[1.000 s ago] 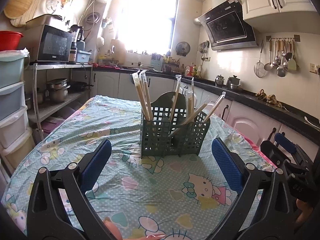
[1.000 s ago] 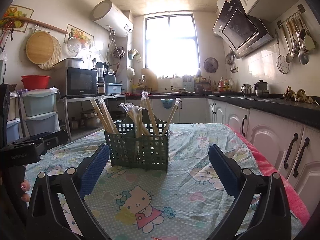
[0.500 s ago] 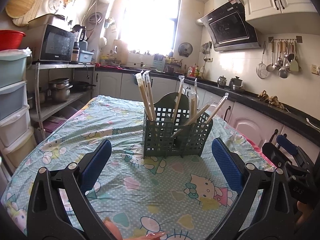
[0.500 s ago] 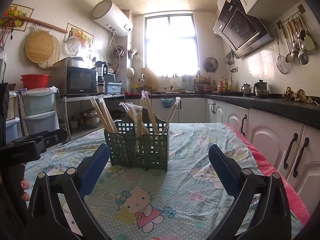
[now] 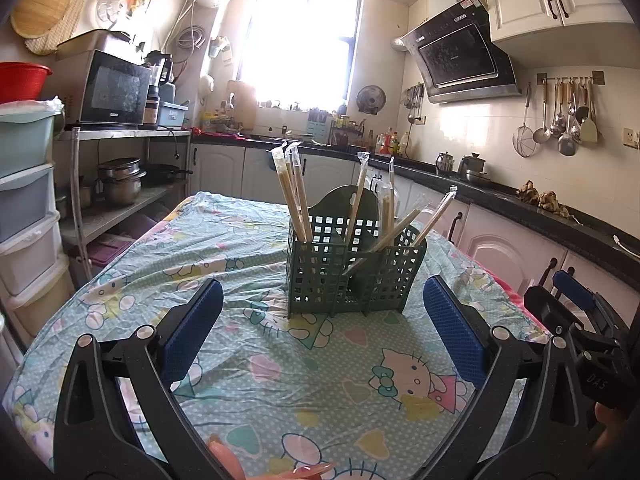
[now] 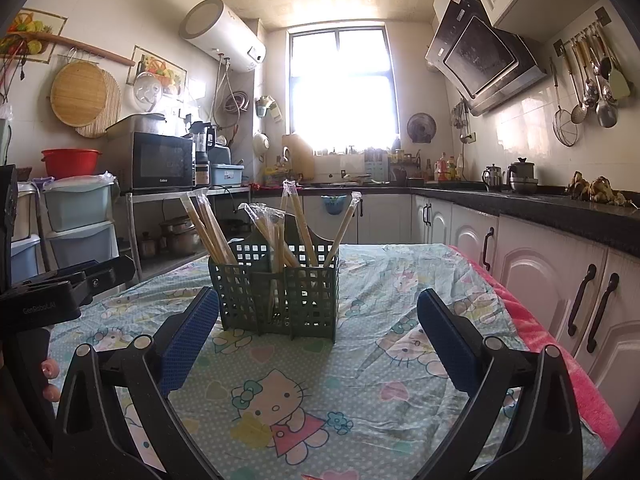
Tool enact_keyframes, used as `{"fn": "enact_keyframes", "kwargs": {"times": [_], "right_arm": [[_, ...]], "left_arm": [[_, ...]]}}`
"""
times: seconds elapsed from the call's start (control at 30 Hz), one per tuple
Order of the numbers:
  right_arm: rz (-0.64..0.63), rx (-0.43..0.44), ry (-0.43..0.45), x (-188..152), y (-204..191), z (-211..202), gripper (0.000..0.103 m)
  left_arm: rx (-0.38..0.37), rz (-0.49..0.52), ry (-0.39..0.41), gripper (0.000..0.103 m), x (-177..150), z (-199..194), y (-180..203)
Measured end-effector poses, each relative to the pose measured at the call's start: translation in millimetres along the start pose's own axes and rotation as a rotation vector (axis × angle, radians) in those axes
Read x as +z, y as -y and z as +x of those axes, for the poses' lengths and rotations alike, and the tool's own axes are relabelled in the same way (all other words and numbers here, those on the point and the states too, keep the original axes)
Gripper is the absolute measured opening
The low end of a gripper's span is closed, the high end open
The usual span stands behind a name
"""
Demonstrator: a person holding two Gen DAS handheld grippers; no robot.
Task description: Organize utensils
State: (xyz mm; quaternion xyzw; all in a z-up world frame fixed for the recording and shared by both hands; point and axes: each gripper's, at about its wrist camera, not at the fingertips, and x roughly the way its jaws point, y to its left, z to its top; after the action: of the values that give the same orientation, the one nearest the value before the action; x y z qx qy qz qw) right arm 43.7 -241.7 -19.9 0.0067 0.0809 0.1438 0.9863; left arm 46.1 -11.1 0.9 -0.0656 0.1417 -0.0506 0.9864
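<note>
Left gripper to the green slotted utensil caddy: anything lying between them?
Nothing: only bare Hello Kitty tablecloth between the left gripper and the green slotted utensil caddy, per the left wrist view.

i see a dark green lattice caddy (image 5: 352, 270) standing upright on the surface, wrapped chopsticks (image 5: 294, 192) leaning outward from its several compartments.

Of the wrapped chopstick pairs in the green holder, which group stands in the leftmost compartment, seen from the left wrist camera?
The two tall wrapped pairs at the green holder left end; the others lean in compartments further right.
</note>
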Motion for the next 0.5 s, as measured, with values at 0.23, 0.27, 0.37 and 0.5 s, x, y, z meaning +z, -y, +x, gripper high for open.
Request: {"fn": "enact_keyframes", "kwargs": {"times": [0.23,0.27,0.37,0.5], "right_arm": [[0.001,0.000,0.000,-0.6,0.0,-0.1,0.097],[0.003,0.001,0.001,-0.5,0.0,-0.3,0.097],[0.003,0.002,0.001,-0.5,0.0,-0.2,0.097],[0.003,0.003,0.000,-0.5,-0.2,-0.1,0.097]], "left_arm": [[0.003,0.001,0.001,0.093,0.0,-0.2,-0.5],[0.003,0.001,0.001,0.093,0.0,-0.1,-0.4],[0.006,0.002,0.002,0.093,0.6,-0.5,-1.4],[0.006,0.002,0.002,0.093,1.1,-0.2,-1.3]]}}
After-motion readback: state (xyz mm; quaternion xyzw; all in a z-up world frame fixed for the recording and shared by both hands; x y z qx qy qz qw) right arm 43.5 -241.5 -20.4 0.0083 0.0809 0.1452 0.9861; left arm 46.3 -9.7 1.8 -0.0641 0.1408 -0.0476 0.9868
